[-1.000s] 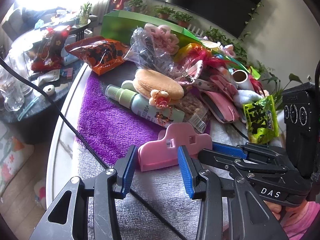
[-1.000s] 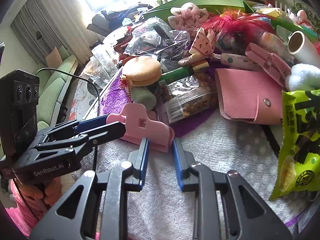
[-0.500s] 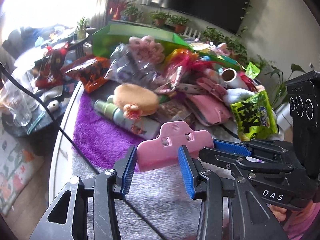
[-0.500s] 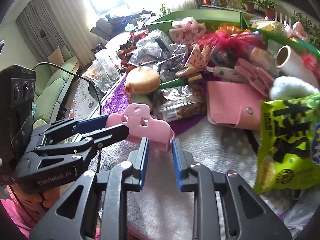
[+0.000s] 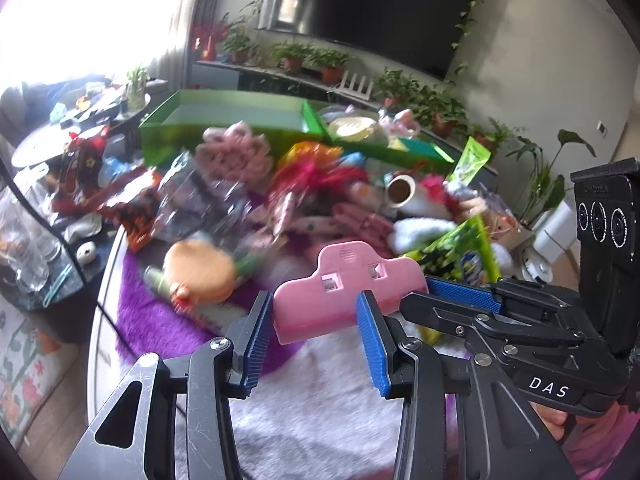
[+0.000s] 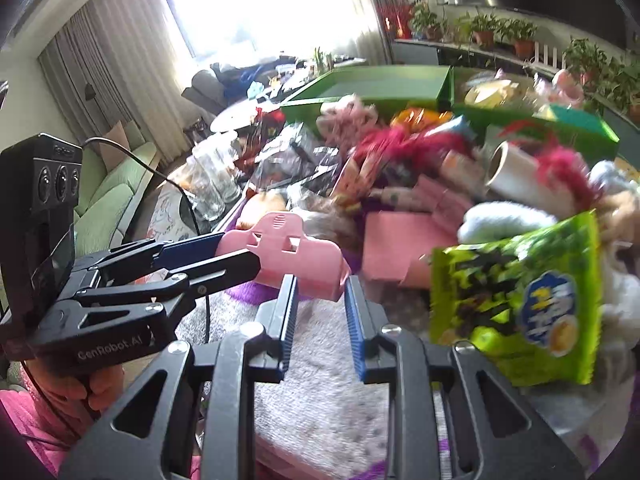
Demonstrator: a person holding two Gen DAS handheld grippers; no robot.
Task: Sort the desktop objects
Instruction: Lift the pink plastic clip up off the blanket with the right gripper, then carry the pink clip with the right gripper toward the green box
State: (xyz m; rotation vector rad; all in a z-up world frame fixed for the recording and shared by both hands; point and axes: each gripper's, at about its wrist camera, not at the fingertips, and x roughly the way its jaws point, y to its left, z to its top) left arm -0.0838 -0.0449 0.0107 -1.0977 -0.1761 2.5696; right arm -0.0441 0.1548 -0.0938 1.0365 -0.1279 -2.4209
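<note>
Both grippers were black metal frames with silver screws and ribbed blue pads (image 5: pixel 370 344); the left gripper (image 6: pixel 240 250) read "GenRobot.AI", the right gripper (image 5: pixel 424 294) "DAS"; each carried a three-lens camera block (image 5: pixel 604 216); a black cable (image 6: pixel 160 172) trailed; a pink sleeve (image 6: pixel 24 408) showed.

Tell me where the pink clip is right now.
In both wrist views the pink clip sits low centre, gripped between the left tool and right tool, in front of the cluttered pile.

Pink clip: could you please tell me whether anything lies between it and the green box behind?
Yes. A heap of clutter, including a pink wallet, lies between the pink clip and the green box; above the heap nothing visible blocks.
</note>
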